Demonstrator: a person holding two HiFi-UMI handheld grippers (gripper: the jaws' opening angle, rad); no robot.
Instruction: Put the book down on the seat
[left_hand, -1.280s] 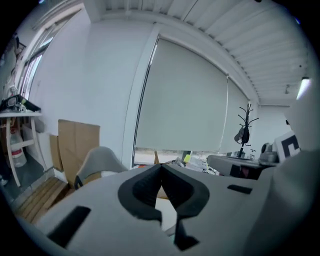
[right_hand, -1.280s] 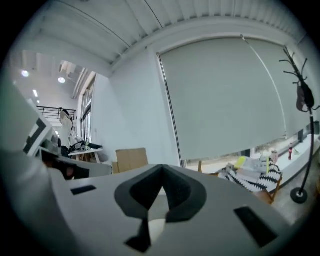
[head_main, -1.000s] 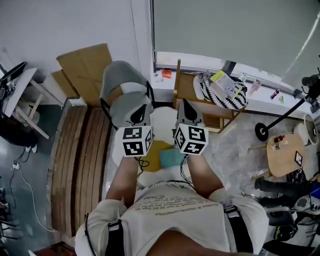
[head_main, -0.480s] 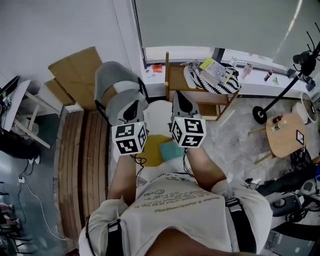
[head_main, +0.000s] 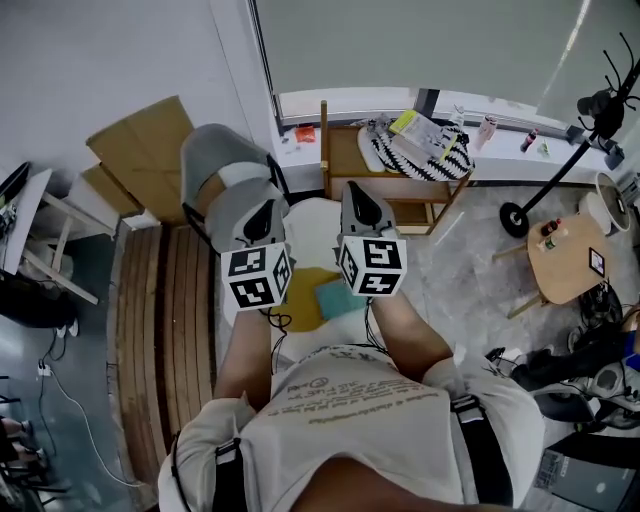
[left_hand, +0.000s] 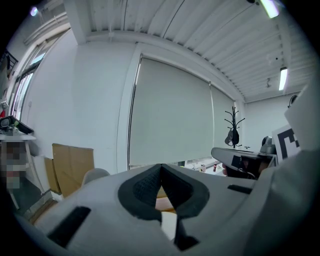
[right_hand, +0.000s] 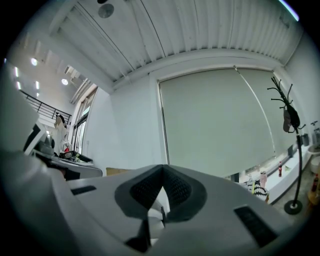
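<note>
The person's torso filled the bottom of the head view. Against 1 second earlier, the room sat further left in that view, and the gray chair (head_main: 222, 175) and wooden chair (head_main: 342, 172) lay nearer the top. The white counter (head_main: 312, 238) stayed under both tools. The left claw (head_main: 268, 214) and right claw (head_main: 357, 192) kept side by side, each closed on nothing. I could not tell for sure which thing was the book: a teal flat thing (head_main: 338, 298) lay on the counter touching a yellow one (head_main: 303, 302), and a booklet (head_main: 420, 130) rested on the striped cushion (head_main: 398, 160) on the wooden chair.
</note>
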